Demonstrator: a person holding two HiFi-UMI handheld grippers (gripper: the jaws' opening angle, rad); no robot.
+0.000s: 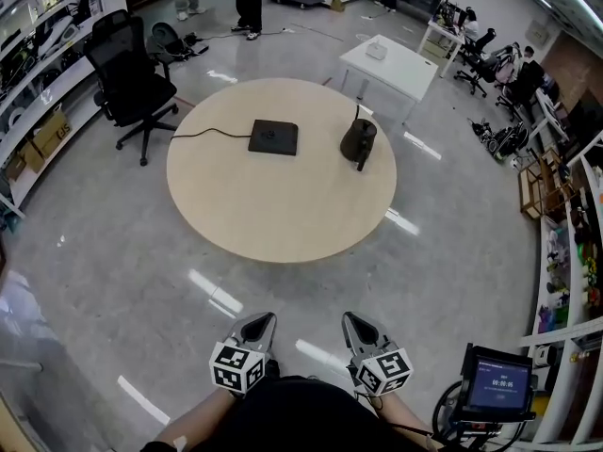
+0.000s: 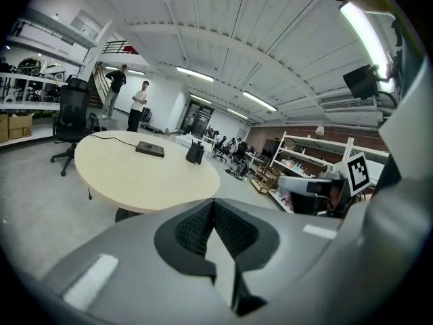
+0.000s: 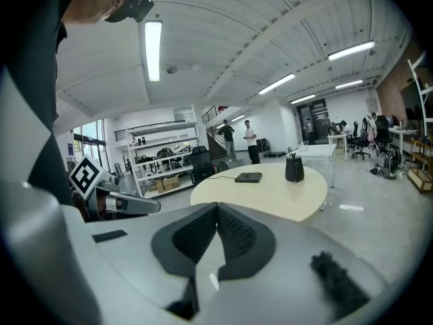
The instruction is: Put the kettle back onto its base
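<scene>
Bare floor (image 1: pixel 141 281) reaches the round table (image 1: pixel 273 215) — office chair (image 1: pixel 132 73) at left.

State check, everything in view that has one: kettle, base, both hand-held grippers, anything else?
Kettle: upright on the round table, off its base.
Base: bare, nothing on it, cord attached and running off the table's left edge.
Left hand-held gripper: shut, empty, short of the table.
Right hand-held gripper: shut, empty, short of the table.
Screen: lit.

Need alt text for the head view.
A round table holds a black kettle and, apart to its left, its corded base. The left gripper and right gripper, both shut and empty, sit low in frame, short of the table.
</scene>
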